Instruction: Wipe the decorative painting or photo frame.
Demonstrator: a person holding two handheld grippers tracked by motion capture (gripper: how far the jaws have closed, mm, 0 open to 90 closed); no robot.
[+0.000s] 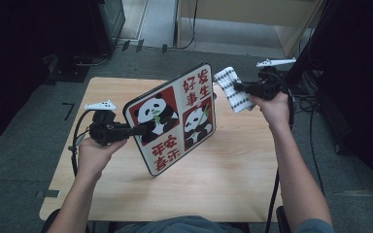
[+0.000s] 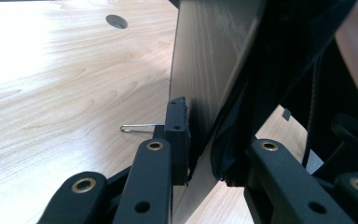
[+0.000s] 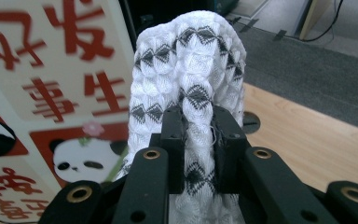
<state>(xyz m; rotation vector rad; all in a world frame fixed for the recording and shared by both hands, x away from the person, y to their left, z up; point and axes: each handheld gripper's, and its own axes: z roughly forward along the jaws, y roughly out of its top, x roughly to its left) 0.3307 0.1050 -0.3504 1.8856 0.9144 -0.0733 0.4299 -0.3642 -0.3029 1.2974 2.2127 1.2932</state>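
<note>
A square board [image 1: 175, 119] printed with pandas and red characters stands tilted on its lower corner above the wooden table [image 1: 233, 160]. My left gripper [image 1: 143, 129] is shut on its left edge. In the left gripper view the board's plain back [image 2: 209, 60] runs between the jaws of the left gripper [image 2: 205, 140], with the pads against it. My right gripper [image 1: 238, 87] hovers by the board's upper right corner, shut on a white cloth [image 1: 226, 80] with a grey diamond pattern. The cloth [image 3: 186, 70] bulges above the right gripper [image 3: 199, 140], and the board's printed face [image 3: 51, 93] is to its left.
A round cable hole [image 2: 116, 21] sits in the tabletop, and a thin metal pin [image 2: 140, 127] lies near the left jaw. Dark equipment flanks the table on both sides. Cables trail over the grey floor [image 1: 24, 160], and a light wooden cabinet [image 1: 252, 14] stands at the back.
</note>
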